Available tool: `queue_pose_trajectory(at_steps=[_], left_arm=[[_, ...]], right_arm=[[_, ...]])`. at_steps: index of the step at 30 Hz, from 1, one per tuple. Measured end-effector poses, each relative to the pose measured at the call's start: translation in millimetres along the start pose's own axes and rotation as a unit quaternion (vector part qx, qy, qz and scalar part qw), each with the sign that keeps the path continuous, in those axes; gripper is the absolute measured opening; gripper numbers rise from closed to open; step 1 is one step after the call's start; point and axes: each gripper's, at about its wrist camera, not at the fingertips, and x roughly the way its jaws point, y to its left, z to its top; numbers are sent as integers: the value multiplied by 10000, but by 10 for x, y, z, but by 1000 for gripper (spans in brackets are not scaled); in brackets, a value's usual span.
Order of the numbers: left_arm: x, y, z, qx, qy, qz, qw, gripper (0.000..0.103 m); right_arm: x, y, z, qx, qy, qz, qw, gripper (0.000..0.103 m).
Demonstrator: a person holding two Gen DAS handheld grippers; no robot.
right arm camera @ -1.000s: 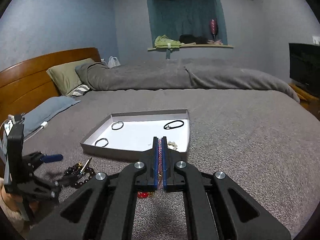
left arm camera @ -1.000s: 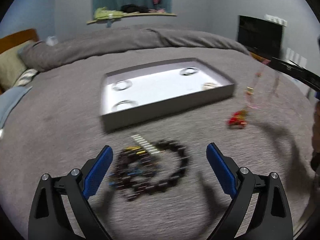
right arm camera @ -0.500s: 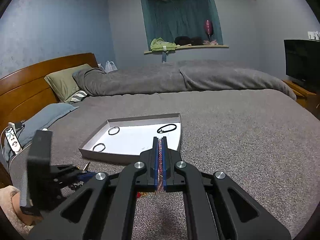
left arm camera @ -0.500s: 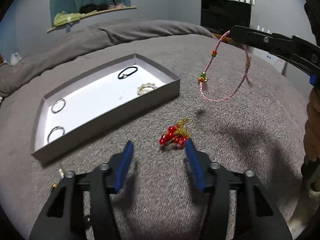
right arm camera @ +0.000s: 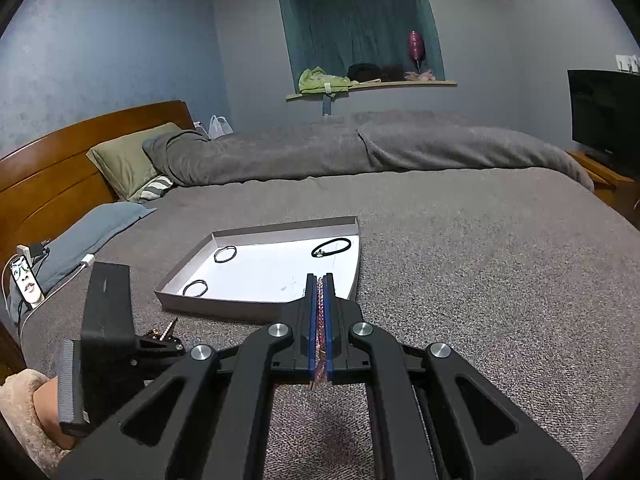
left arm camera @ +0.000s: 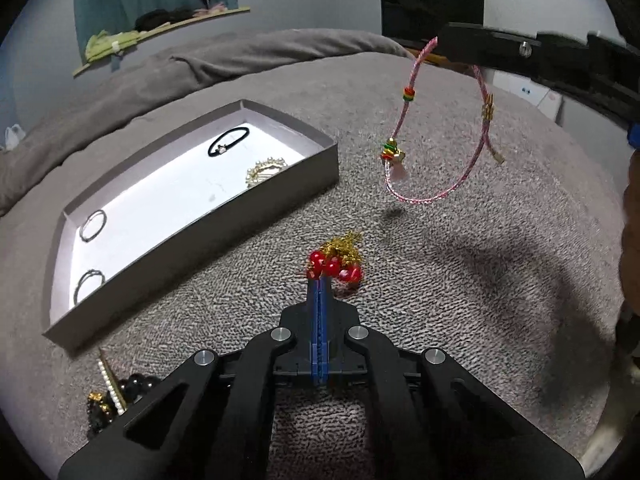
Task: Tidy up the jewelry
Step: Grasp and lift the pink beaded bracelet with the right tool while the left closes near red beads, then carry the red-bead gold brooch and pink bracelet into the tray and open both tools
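Observation:
A grey tray [left arm camera: 316,182] with a white floor lies on the bed; it also shows in the right wrist view [right arm camera: 224,306]. It holds two thin rings [left arm camera: 93,225], a black band [left arm camera: 228,142] and a pearl bracelet [left arm camera: 266,169]. My left gripper [left arm camera: 319,280] is shut at the near edge of a red-bead and gold piece [left arm camera: 336,262] on the blanket. My right gripper [right arm camera: 319,280] is shut on a pink cord bracelet [left arm camera: 436,196], which hangs in the air right of the tray; its cord [right arm camera: 320,312] shows between the pads.
A dark bead bracelet with gold parts and a pearl strip [left arm camera: 110,396] lies on the blanket at the lower left, below the tray's near corner. Pillows [right arm camera: 124,160] and a wooden headboard are at the left. A phone [right arm camera: 25,282] lies at the bed's left edge.
My left gripper swung right from the dark beads to the red-bead piece and went from open to shut. My right gripper stayed shut, holding the pink bracelet up.

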Motion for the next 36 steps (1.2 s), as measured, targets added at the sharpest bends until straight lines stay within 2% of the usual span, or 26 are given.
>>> queue_pose_trajectory(at_steps=[11,15,19,27,30,36], left_arm=[[-568,133,144,-160,-668,57,9976,1],[-845,356,245,-417,-926,-30,9948,1],[-1013,566,337,-564,-1061,159,9926,1],[-1102,966,504,-381,-887,810,9920,1],[-1100,1179,560,-452,-871,997,9902,1],[-894,1646,611,-797,-769,1352,9846,1]], right_arm=[[35,3,-5,38,2,3,10000,3],[33,-6,-17,50,-1,17,10000,3],[56,-10,-13,71,44,65,9999,3],[149,119,351,-228,-191,-26,9996,3],[289,168,513,-390,-284,-169,9987,3],[741,156,676,-264,-253,-273,9990,3]])
